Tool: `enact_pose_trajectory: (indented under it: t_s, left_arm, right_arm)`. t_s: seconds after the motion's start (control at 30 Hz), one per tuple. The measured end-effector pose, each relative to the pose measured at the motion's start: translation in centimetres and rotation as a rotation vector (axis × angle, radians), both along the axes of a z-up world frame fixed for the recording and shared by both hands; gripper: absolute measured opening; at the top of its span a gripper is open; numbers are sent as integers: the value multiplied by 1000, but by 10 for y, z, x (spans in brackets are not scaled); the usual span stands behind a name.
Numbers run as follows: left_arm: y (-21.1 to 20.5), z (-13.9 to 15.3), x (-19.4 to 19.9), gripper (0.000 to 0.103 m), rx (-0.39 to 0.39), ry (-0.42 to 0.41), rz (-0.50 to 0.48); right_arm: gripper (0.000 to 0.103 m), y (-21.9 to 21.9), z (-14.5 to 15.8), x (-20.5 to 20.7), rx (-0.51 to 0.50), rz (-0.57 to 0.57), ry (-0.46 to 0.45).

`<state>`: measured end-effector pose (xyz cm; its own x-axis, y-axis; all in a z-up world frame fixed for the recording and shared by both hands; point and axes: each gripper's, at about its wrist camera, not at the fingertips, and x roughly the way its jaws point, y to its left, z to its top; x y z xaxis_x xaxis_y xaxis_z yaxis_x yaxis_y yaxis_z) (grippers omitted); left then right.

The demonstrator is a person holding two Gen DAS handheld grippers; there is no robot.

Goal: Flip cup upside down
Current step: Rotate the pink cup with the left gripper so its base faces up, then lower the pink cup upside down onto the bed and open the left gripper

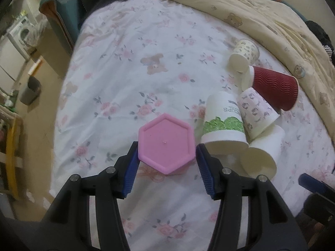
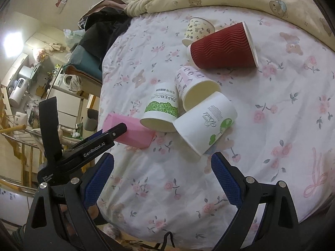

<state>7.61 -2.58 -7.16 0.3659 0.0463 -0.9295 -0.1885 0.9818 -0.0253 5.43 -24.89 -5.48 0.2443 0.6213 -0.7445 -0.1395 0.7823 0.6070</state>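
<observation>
Left hand-held gripper (image 1: 167,148) astride pink cup (image 1: 166,143)

On our left, the bed (image 1: 117,67) lies bare over a wide floral stretch, so we find open passage there all the way to its edge. The pink cup (image 1: 166,143) sits upside down between the pads of our left tongs (image 1: 167,156), its right side crowded by the green-leaf cup (image 1: 224,123), which stands just beside it. Behind that, the white cup (image 1: 261,152), the pink-print cup (image 1: 257,113), the red cup (image 1: 272,87) and the small patterned cup (image 1: 244,55) lie in a touching cluster, blocking the right. The quilt (image 1: 240,8) walls the far side. Ahead of our right tongs (image 2: 162,167), bare sheet runs up to the white cup.
</observation>
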Motion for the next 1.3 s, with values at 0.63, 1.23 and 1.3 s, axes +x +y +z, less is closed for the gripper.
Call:
enact_pose_trajectory:
  t_s: [0.63, 1.23, 1.3]
  left_arm:
    - [21, 74, -82, 91, 50, -219, -2]
    - [39, 60, -122, 103, -12, -256, 101]
    - [41, 60, -121, 103, -28, -258, 109]
  right_arm:
    - [103, 19, 24, -19, -59, 54, -168]
    - [103, 46, 35, -51, -271, 31, -388]
    - [103, 48, 34, -50, -286, 37, -393]
